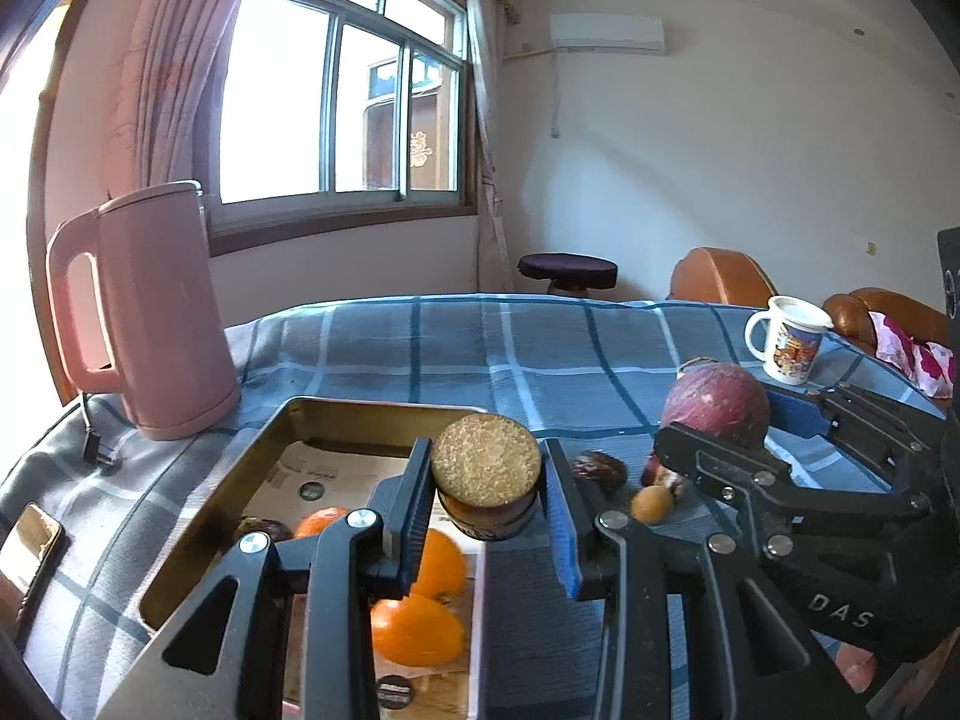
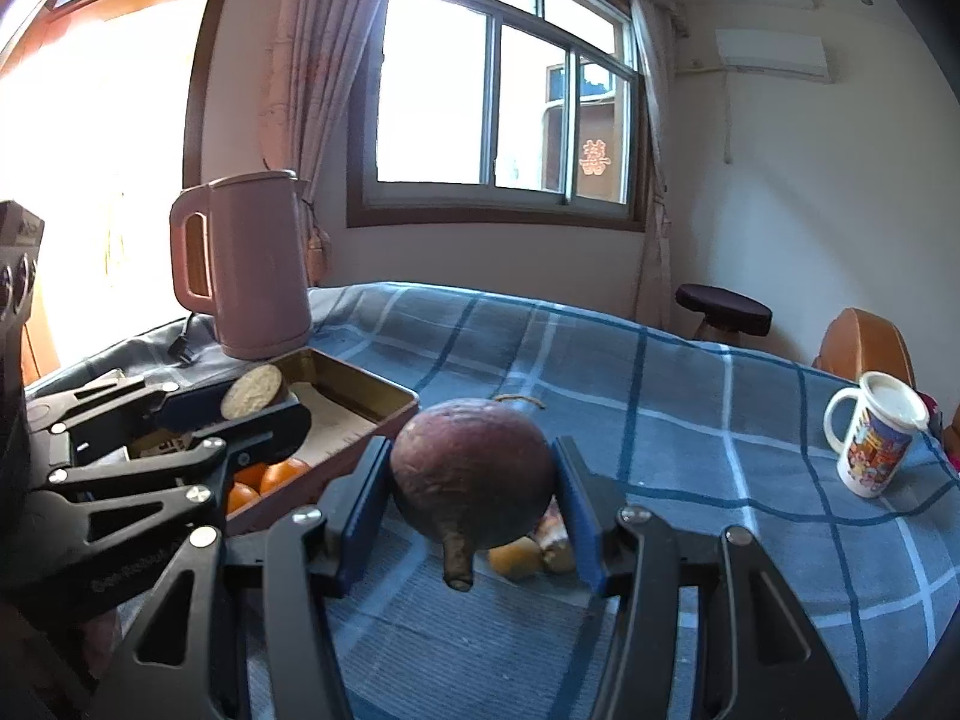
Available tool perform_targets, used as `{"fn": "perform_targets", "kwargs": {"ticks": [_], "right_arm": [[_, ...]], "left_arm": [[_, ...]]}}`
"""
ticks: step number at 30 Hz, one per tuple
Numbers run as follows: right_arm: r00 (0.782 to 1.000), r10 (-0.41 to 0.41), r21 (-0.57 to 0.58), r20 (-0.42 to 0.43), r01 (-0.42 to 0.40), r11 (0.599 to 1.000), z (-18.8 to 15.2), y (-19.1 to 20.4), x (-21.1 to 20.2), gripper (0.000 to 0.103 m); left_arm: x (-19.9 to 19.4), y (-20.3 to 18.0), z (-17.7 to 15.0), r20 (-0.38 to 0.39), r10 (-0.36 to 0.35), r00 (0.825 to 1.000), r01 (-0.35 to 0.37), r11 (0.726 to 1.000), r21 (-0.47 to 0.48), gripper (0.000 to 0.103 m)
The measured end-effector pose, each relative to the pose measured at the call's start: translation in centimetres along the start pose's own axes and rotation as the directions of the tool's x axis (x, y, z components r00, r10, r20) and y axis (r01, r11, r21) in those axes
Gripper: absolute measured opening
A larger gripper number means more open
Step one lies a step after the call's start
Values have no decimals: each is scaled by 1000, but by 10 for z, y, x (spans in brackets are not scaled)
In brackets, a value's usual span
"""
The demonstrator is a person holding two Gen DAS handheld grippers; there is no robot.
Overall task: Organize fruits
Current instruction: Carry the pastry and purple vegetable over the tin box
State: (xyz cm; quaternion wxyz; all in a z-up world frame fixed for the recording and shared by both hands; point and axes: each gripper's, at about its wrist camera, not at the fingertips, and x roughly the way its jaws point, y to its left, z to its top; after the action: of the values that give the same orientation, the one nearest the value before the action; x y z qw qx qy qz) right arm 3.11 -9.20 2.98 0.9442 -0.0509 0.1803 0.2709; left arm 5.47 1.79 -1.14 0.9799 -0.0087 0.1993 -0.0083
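Left gripper: we see our left gripper (image 1: 486,492) pinching a short cut cylinder (image 1: 486,483) between its blue pads, the pale grainy cut face turned up; from the right wrist view the same piece (image 2: 252,391) shows held above the tray.
Right gripper: our right gripper (image 2: 474,498) is clamped on a round purple root (image 2: 474,474), its stubby stem pointing down and toward the camera; in the left wrist view the root (image 1: 717,405) sits lifted off the cloth at the right.
Tray: a gold-walled rectangular tray (image 1: 252,450) lies on the table's left half, near its front edge, lined with printed paper.
Fruit in the tray: we count three oranges (image 1: 414,630) at the tray's near end, and a dark brown fruit (image 1: 258,528) just beside them toward the left wall.
Fruit on the cloth: just right of the tray, a dark brown piece (image 1: 597,471), a small yellow-tan round fruit (image 1: 651,504) and a reddish piece partly hidden behind our right gripper; we cannot tell what kind they are.
Table: it carries a blue checked cloth (image 1: 480,348).
Kettle: a pink electric kettle (image 1: 144,312) stands at the back left corner, just behind the tray, its cord and plug trailing to the left edge.
Mug: a white printed mug (image 1: 786,339) with a lid stands near the right edge, well apart from the tray.
Phone: a dark phone (image 1: 30,546) lies at the front left edge.
Room: behind the table we see a window (image 1: 342,102), a dark round stool (image 1: 567,273) and brown chairs (image 1: 720,279).
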Motion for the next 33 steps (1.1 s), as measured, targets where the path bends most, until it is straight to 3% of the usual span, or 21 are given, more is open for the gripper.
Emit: {"fn": "perform_targets", "kwargs": {"ticks": [33], "right_arm": [[993,114,-85,-22,-115,990,25,56,25,56]], "left_arm": [[-8,67,-4,-55,123,991,-127,990,-63,36]]}}
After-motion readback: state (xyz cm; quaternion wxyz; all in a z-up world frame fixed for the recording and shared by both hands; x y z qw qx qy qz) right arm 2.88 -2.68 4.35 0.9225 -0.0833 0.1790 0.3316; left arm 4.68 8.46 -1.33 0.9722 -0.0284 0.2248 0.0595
